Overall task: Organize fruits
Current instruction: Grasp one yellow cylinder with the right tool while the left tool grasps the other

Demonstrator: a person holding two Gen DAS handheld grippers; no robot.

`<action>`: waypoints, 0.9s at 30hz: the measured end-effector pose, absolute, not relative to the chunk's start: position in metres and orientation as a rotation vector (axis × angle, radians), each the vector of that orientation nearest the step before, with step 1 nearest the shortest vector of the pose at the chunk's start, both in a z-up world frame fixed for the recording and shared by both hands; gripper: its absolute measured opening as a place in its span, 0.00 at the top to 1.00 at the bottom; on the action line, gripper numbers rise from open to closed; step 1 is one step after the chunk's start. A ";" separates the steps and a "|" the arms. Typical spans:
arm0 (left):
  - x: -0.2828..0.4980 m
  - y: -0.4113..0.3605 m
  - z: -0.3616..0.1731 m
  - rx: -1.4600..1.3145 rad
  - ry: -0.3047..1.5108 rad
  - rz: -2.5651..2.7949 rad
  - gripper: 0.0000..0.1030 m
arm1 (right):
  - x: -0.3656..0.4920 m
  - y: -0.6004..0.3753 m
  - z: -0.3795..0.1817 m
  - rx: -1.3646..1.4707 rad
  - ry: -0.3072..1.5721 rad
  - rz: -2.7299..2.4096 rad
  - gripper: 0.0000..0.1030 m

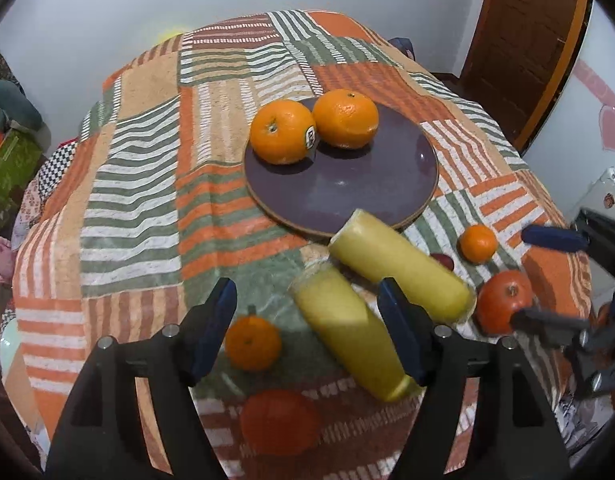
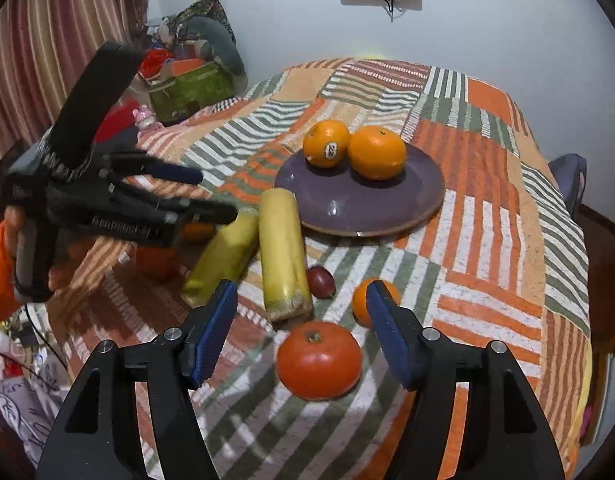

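While both spread wide, right gripper (image 2: 301, 336) just above red tomato (image 2: 318, 360) (untouched), left gripper (image 1: 307, 330) over bananas (image 1: 347, 332).

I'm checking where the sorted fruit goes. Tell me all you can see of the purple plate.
The purple plate is round, flat and glossy, ceramic-looking, with a thin tan rim. It lies level on the striped tablecloth. Two oranges sit side by side at its far edge, one stickered. A yellow wrapped roll's end reaches its near rim.

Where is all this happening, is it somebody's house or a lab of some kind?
Most likely a lived-in home, probably a dining corner. The round table wears a patchwork cloth, with oranges on a purple plate; striped curtains hang at one side, and household clutter is piled against the wall.
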State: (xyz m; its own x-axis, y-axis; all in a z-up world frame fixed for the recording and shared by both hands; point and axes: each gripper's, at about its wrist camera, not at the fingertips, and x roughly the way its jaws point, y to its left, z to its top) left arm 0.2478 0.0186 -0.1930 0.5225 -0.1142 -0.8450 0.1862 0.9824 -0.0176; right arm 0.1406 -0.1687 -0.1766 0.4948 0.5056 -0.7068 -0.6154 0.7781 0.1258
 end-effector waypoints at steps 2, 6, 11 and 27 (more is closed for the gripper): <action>0.240 0.021 -0.193 0.078 1.004 -0.169 0.30 | 0.147 -0.162 -0.176 -0.148 0.810 0.694 0.38; 0.229 0.025 -0.193 0.085 0.990 -0.144 0.30 | 0.161 -0.142 -0.178 -0.160 0.836 0.718 0.45; 0.224 0.026 -0.194 0.090 0.976 -0.124 0.30 | 0.177 -0.119 -0.189 -0.200 0.897 0.729 0.58; 0.225 0.031 -0.204 0.013 0.988 -0.124 0.30 | 0.192 -0.094 -0.212 -0.296 0.976 0.723 0.67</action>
State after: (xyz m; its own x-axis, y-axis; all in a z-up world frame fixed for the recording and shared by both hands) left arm 0.2246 0.0314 -0.2035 0.5442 -0.0988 -0.8331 0.1106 0.9928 -0.0455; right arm 0.1917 -0.0942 -0.2116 0.3533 0.4223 -0.8348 -0.6754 0.7326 0.0848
